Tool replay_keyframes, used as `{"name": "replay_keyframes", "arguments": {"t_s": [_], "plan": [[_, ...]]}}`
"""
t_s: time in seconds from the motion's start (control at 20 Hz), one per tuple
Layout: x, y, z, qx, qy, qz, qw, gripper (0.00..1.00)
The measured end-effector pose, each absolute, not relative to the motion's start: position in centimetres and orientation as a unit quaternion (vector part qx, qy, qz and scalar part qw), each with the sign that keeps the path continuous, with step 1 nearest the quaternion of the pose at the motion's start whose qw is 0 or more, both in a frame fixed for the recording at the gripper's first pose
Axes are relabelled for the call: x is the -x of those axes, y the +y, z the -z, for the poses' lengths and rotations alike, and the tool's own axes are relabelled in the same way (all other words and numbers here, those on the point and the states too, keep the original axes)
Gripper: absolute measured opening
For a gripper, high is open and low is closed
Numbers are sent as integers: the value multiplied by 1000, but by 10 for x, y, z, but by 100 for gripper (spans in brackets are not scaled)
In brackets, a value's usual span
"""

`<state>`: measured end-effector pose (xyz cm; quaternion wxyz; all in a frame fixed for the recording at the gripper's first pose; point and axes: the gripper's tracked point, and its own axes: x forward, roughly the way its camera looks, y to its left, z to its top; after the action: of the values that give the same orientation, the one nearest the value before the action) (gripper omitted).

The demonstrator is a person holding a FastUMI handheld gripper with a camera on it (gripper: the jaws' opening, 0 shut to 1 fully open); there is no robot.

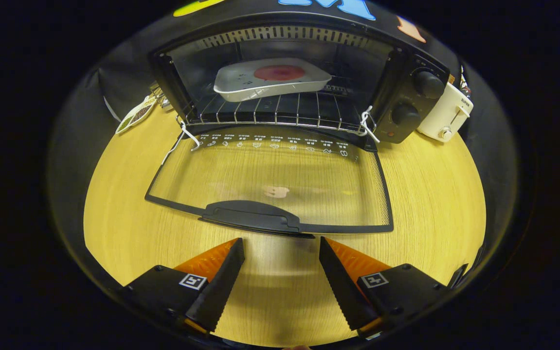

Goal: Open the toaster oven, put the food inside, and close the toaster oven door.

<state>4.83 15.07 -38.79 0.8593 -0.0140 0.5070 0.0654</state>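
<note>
oven open, food in, door left to close

oven [289, 73] stands at the far side of the table [430, 194], straight ahead of us, with its door [280, 180] swung fully down and lying flat, glass up, towards the gripper [282, 253]. inside, on the wire rack [280, 109], sits a white tray [270, 80] with a round red piece of food [279, 73] on it, so we judge the first two steps done and only the closing left.

our gripper is open and holds nothing; its two fingers are spread wide above bare wood, touching neither door nor table that we can see. the door's handle [253, 216] lies just ahead of the fingers, on the door's near edge, a little nearer the left finger than the right. its long axis runs crosswise, side to side across our line of approach, as does the hinge beyond it at the oven's mouth.

that is the relation the next move turns on, as we see it: the handle is ahead and low, the hinge further ahead, so the door must be lifted from its near edge and swung up and away from us. we would nudge slightly left to centre on the handle first. white ties [367, 121] hang at the rack's corners and may snag.

a white toaster [447, 114] stands right of the oven, well clear.
</note>
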Motion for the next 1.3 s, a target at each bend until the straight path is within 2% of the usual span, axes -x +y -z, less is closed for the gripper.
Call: {"name": "replay_keyframes", "arguments": {"t_s": [0.25,0.85,1.3], "plan": [[-55,157,392,13,519,-48,853,98],[-52,156,338,57,453,-93,885,99],[-79,145,206,4,282,-98,954,99]]}}
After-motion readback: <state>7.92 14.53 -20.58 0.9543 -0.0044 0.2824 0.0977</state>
